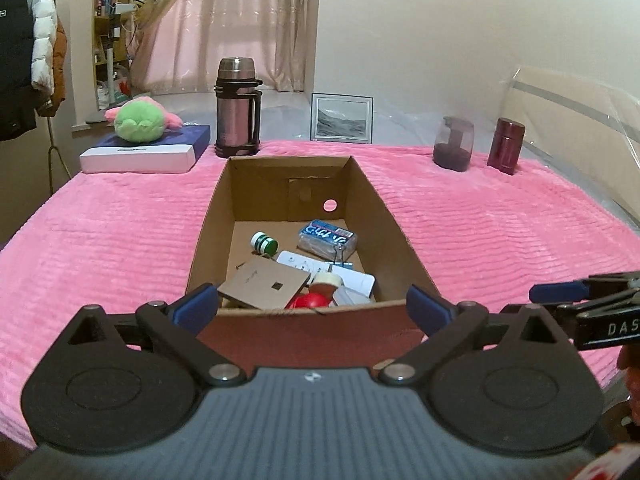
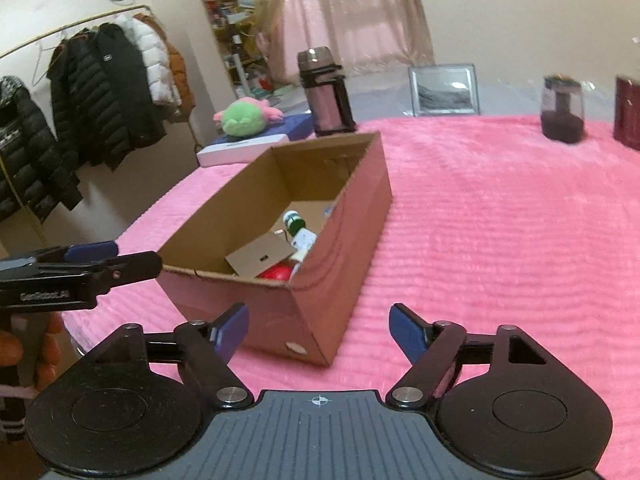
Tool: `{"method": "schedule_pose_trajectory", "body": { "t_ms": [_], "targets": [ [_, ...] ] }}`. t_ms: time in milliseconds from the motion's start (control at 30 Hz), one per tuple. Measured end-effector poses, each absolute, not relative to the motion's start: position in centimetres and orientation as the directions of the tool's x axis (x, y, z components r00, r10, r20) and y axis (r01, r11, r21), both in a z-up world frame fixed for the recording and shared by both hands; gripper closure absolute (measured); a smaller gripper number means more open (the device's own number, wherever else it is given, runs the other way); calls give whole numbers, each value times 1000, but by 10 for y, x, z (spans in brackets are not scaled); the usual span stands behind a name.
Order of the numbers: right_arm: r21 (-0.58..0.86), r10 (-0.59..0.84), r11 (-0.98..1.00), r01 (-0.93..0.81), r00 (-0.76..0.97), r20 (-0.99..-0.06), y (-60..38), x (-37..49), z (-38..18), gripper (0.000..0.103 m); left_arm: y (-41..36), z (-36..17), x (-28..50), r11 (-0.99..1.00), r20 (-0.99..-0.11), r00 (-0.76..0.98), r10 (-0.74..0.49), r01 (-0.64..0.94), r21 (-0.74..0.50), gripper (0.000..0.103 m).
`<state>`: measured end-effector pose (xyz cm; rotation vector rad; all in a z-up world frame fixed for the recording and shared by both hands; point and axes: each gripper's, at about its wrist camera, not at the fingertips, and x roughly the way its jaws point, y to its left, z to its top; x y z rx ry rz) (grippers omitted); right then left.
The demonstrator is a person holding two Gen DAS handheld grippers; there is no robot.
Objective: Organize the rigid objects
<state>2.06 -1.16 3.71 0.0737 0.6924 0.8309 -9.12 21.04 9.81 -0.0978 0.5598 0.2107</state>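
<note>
pink ribbed blanket [image 1: 100,240] fills both frames; at center the cardboard box [image 1: 224,216] holds small items. left gripper [image 1: 312,304] spread wide, empty, at its near wall; right gripper [image 2: 318,330] spread, empty.

pale wall [image 1: 440,20], pink curtains [image 1: 240,20] over a lit window, bookshelf [image 1: 110,20], coat rack [image 2: 80,80] with jackets, pink bedspread [image 1: 500,220]
</note>
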Motion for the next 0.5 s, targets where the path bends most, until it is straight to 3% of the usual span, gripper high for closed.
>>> {"method": "schedule_pose_trajectory", "body": {
  "t_ms": [267, 500],
  "targets": [
    [383, 646, 749, -541, 469, -602, -19, 9, 26, 25, 206, 86, -108, 960, -593, 786, 176, -270, -73, 3],
    [317, 600, 778, -543, 489, -633, -16, -5, 23, 24, 204, 73, -118, 947, -648, 744, 164, -303, -109, 5]
  ]
}}
